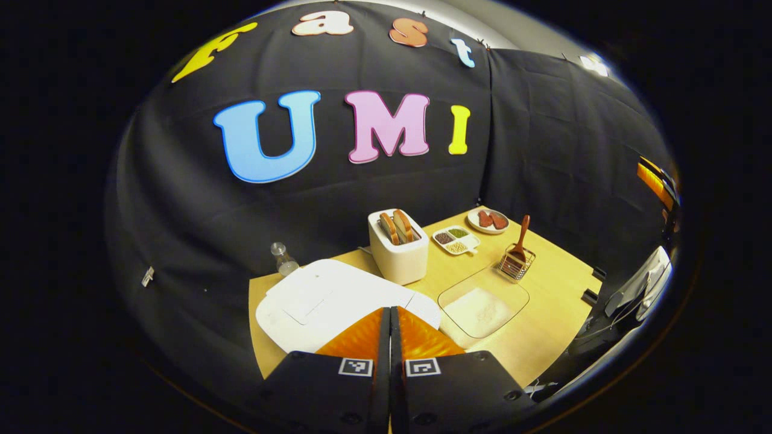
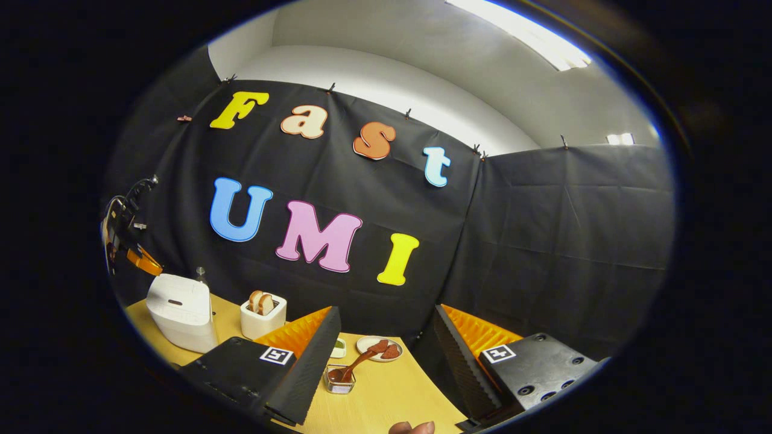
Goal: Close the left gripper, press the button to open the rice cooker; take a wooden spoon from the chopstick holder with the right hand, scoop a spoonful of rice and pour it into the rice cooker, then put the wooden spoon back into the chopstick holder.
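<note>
Keeping the left gripper (image 1: 390, 313) pinched together over the rice cooker (image 1: 325, 301), we should press its button squarely while the right gripper (image 2: 386, 349) waits spread apart.

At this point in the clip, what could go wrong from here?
The left gripper hangs shut above the closed rice cooker; a misaimed press could miss the button. The toaster stands beside the cooker and may crowd the opening lid. The wooden spoon leans loosely in the chopstick holder, which could tip if the open right gripper grabs off-centre.
</note>
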The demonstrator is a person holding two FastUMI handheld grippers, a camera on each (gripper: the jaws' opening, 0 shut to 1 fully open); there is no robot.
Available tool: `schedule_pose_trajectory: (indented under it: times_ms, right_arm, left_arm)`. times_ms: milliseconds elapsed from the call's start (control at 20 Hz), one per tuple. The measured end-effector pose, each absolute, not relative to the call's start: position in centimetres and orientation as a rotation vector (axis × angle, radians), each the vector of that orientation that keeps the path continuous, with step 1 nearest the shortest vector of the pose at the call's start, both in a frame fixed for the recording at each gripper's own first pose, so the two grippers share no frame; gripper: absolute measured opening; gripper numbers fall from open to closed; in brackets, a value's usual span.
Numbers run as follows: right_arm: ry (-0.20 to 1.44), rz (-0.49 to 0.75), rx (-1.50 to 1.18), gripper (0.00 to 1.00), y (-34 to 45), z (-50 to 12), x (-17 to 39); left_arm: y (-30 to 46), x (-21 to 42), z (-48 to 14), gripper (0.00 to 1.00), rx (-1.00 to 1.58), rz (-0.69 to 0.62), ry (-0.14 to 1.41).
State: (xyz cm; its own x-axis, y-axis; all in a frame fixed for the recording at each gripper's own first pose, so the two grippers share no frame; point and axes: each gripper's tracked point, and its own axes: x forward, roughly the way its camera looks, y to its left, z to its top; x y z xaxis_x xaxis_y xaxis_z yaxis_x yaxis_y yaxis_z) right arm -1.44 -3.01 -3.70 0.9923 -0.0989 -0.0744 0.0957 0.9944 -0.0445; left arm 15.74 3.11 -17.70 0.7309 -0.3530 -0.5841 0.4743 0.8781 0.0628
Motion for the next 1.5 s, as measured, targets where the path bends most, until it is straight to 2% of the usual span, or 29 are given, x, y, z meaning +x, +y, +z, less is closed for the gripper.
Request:
schedule_pose_trajectory:
  times_ms: [250, 800, 1000, 1050, 1100, 1300, 1500]
  right_arm:
    - [0.084, -0.125, -0.07, 0.97, -3.6, -4.2, -1.2]
    - [0.122, -0.212, -0.076, 0.97, -5.6, -6.1, -2.3]
    - [0.139, -0.217, -0.073, 0.97, -5.3, -6.8, -2.5]
    - [0.142, -0.214, -0.072, 0.97, -5.2, -7.1, -2.6]
    - [0.145, -0.21, -0.07, 0.97, -5.0, -7.3, -2.6]
    - [0.155, -0.189, -0.081, 0.97, -4.1, -7.6, -2.8]
    - [0.155, -0.174, -0.077, 0.97, -3.6, -7.6, -2.9]
  left_arm:
    - [3.6, 18.5, -22.6, 0.06, 0.252, -0.529, 0.727]
    - [5.4, 20.4, -28.1, 0.06, 0.347, -0.556, 0.909]
    - [5.4, 20.2, -28.5, 0.06, 0.362, -0.565, 0.91]
    - [5.4, 20.3, -28.7, 0.1, 0.359, -0.563, 0.91]
    - [5.4, 20.4, -28.7, 0.06, 0.346, -0.559, 0.903]
    - [5.3, 20.6, -29.1, 0.07, 0.319, -0.549, 0.902]
    - [5.2, 20.6, -29.5, 0.06, 0.426, -0.553, 0.921]
